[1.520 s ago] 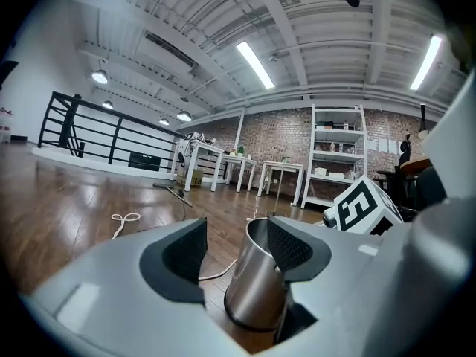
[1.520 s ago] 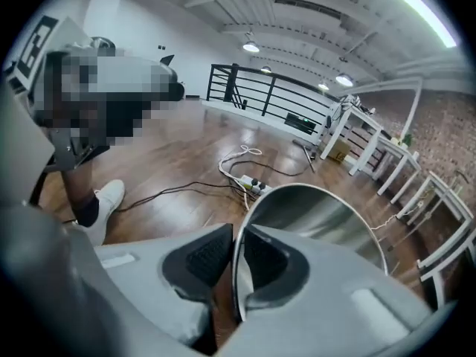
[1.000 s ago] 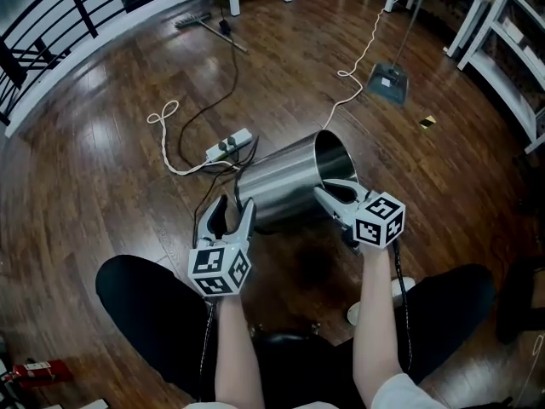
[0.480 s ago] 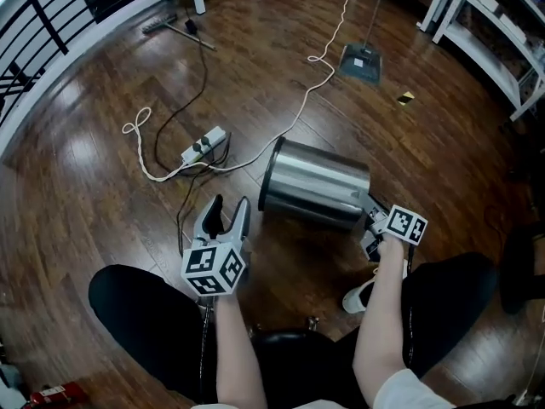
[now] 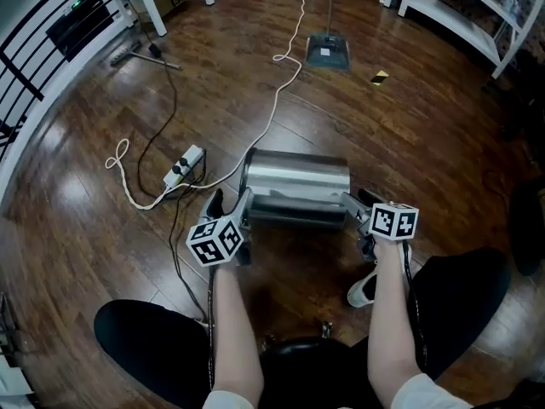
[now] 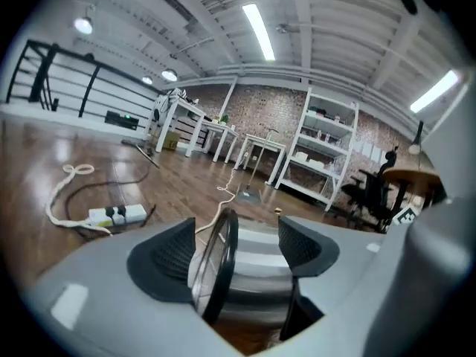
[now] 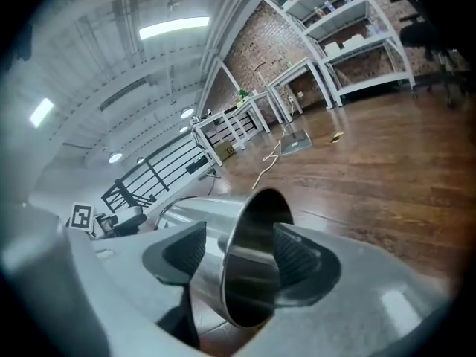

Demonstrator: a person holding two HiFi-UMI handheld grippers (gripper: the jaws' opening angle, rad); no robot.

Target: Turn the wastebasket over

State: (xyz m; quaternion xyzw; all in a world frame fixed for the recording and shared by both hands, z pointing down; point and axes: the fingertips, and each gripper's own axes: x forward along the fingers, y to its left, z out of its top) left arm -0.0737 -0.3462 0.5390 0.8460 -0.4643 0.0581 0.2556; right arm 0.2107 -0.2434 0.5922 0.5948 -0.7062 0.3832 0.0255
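On floor point(image 5: 409, 118) — wastebasket point(image 5: 296, 184) on side | left gripper point(image 5: 230, 203) jaws opening astride base rim point(image 6: 221, 259) | right gripper point(image 5: 353, 201) jaws opening astride mouth rim point(image 7: 224, 277)

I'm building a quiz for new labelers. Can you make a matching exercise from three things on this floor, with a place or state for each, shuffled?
Things:
1. wastebasket
2. power strip
3. dustpan

Place or state:
A. white, left of the wastebasket
B. farther off, beyond the wastebasket
C. steel, lying on its side

Pairs: 1-C, 2-A, 3-B
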